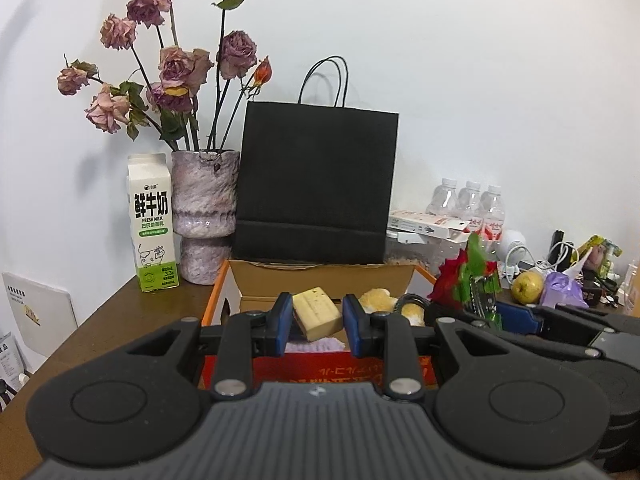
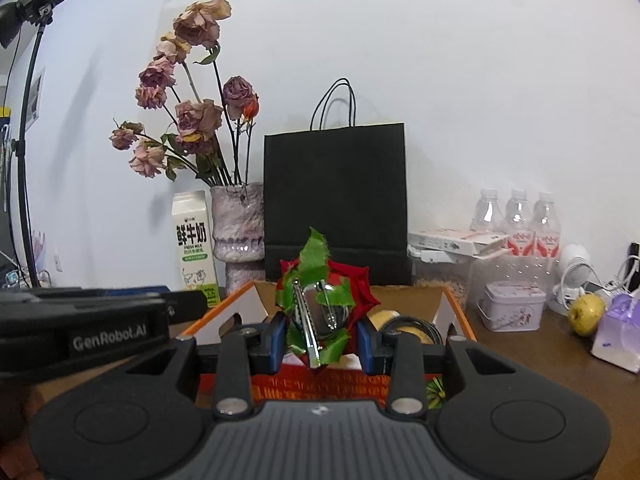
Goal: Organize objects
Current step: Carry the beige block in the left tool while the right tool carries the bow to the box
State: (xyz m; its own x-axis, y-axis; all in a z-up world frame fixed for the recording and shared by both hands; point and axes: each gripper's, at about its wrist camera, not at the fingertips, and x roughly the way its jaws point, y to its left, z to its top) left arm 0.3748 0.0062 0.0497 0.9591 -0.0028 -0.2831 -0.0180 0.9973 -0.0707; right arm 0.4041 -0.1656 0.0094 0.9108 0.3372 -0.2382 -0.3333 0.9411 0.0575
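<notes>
My left gripper (image 1: 316,322) is shut on a yellow sponge block (image 1: 318,312) and holds it over an open orange-edged cardboard box (image 1: 214,304). My right gripper (image 2: 322,338) is shut on a red fabric flower hair clip with green leaves and a metal clasp (image 2: 320,300), held over the same box (image 2: 456,304). The clip also shows in the left wrist view (image 1: 466,276). Yellow round items (image 1: 378,299) and a black cable (image 2: 424,326) lie inside the box.
Behind the box stand a black paper bag (image 1: 316,184), a vase of dried roses (image 1: 204,216) and a milk carton (image 1: 152,224). To the right are water bottles (image 2: 516,220), a tin (image 2: 514,306), a pear (image 2: 586,312), a small fan (image 2: 574,272) and cables on the brown table (image 1: 100,328).
</notes>
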